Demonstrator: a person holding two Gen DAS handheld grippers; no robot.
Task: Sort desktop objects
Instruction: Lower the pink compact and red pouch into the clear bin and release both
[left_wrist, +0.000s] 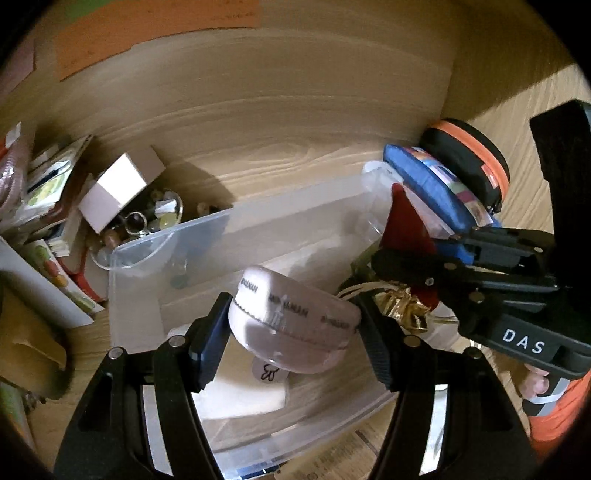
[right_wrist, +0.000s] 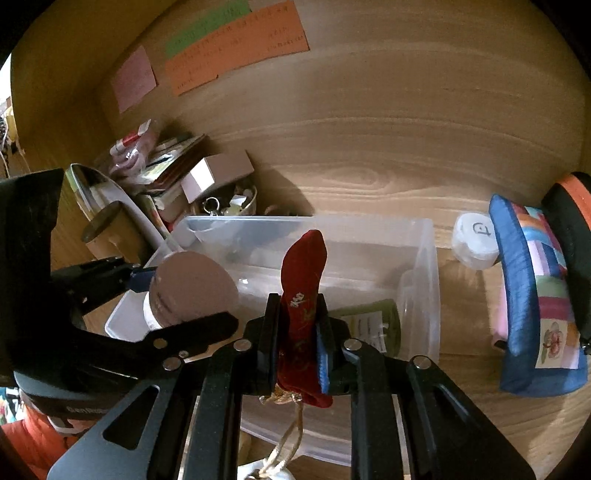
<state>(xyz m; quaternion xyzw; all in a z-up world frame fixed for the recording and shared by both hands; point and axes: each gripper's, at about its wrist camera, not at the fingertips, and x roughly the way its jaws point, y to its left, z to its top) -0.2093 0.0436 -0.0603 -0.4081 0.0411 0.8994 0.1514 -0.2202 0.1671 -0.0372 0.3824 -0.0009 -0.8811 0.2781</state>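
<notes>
My left gripper (left_wrist: 291, 328) is shut on a round white zip case (left_wrist: 291, 321) printed with small lettering, held above a clear plastic bin (left_wrist: 155, 254). The case also shows in the right wrist view (right_wrist: 192, 291). My right gripper (right_wrist: 297, 343) is shut on a red fabric pouch (right_wrist: 303, 273) with a gold cord, held over the same bin (right_wrist: 424, 258). In the left wrist view the right gripper (left_wrist: 406, 266) sits to the right, with the red pouch (left_wrist: 404, 225) in it. A green jar (right_wrist: 373, 325) lies inside the bin.
A blue patchwork pouch (right_wrist: 532, 295) and a black-and-orange case (right_wrist: 576, 221) stand at the right, with a white round container (right_wrist: 474, 240) beside them. A pile of books, a small white box (left_wrist: 118, 184) and a bowl of trinkets (left_wrist: 147, 221) crowd the back left. Coloured notes (right_wrist: 236, 48) hang on the wooden back wall.
</notes>
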